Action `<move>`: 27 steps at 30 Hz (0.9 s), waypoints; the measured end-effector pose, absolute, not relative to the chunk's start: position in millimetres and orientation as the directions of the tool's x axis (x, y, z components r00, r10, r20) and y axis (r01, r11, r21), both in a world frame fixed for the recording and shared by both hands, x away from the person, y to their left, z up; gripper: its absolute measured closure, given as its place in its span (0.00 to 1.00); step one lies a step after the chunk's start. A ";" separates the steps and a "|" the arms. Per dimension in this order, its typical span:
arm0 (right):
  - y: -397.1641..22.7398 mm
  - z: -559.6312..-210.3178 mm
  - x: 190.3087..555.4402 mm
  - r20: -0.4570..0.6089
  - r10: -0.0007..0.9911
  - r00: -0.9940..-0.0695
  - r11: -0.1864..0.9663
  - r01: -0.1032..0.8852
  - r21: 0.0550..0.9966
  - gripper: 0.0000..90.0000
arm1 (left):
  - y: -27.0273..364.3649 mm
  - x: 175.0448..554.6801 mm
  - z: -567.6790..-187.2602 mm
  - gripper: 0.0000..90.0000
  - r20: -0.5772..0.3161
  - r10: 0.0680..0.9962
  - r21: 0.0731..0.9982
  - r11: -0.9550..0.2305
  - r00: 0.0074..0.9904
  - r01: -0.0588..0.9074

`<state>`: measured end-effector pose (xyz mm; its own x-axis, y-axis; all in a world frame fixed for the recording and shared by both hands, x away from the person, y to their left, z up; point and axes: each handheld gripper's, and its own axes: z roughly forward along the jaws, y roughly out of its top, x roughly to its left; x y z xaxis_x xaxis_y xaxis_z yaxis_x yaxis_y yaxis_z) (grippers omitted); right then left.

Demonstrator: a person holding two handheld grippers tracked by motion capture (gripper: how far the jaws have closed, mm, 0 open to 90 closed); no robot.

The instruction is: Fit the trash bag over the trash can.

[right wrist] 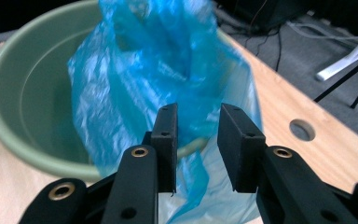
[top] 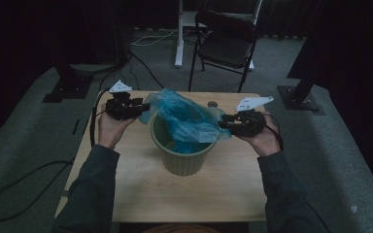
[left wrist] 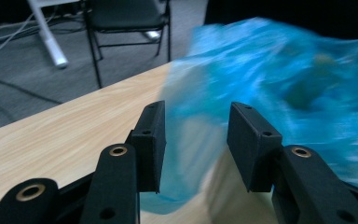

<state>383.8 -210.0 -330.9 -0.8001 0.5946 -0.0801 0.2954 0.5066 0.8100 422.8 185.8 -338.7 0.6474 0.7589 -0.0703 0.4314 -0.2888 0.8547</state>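
Now the blue bag (top: pixel 187 119) hangs loose between each spread hand-held gripper (top: pixel 143 108), over the green bin (top: pixel 182 155).

Dark grey-green sleeves (top: pixel 90 194) on both forearms. Left gripper (left wrist: pixel 196 140) and right gripper (right wrist: pixel 196 140): black, blocky flat jaws, brass-ringed screw holes. Grey three-cornered plates (top: pixel 120 87) on top; black cables (top: pixel 94 121) trailing.

A ribbed green plastic bin (top: pixel 183 150) stands mid-way on the pale wooden table (top: pixel 141 189). A crumpled blue plastic bag (top: pixel 187 119) lies in and over its rim, spreading left and right. A black folding chair (top: pixel 226 41) stands behind the table.
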 end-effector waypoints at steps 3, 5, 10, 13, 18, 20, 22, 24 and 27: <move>-208.5 -325.3 387.3 -0.076 0.604 -0.793 0.470 0.278 0.837 0.76 | 170.8 418.9 -336.4 0.61 -0.055 0.727 0.852 -0.323 0.685 0.412; -205.2 -323.2 389.7 -0.081 0.603 -0.794 0.469 0.270 0.841 0.76 | 163.0 418.7 -336.3 0.59 -0.048 0.717 0.852 -0.334 0.695 0.403; -196.7 -319.9 396.1 -0.099 0.603 -0.792 0.470 0.252 0.846 0.73 | 147.7 419.3 -339.7 0.55 -0.030 0.706 0.843 -0.362 0.707 0.397; -193.5 -318.9 400.8 -0.103 0.611 -0.785 0.462 0.248 0.852 0.73 | 139.2 419.5 -343.1 0.55 -0.011 0.710 0.833 -0.383 0.704 0.399; -183.1 -317.0 414.1 -0.129 0.616 -0.777 0.469 0.230 0.853 0.73 | 135.0 419.9 -345.9 0.59 0.000 0.731 0.826 -0.384 0.682 0.412; -177.4 -316.5 418.1 -0.150 0.605 -0.782 0.487 0.214 0.847 0.72 | 135.2 419.7 -346.3 0.63 0.003 0.735 0.825 -0.385 0.678 0.414; -171.2 -316.4 422.3 -0.159 0.591 -0.791 0.503 0.208 0.839 0.71 | 135.1 419.8 -346.8 0.65 0.008 0.739 0.820 -0.391 0.673 0.419; -164.5 -317.4 427.3 -0.168 0.576 -0.800 0.524 0.203 0.827 0.70 | 134.4 420.3 -347.7 0.69 0.010 0.744 0.815 -0.393 0.668 0.425; -157.5 -319.7 432.9 -0.169 0.562 -0.810 0.547 0.211 0.810 0.70 | 133.6 421.2 -348.8 0.78 0.016 0.746 0.808 -0.401 0.666 0.431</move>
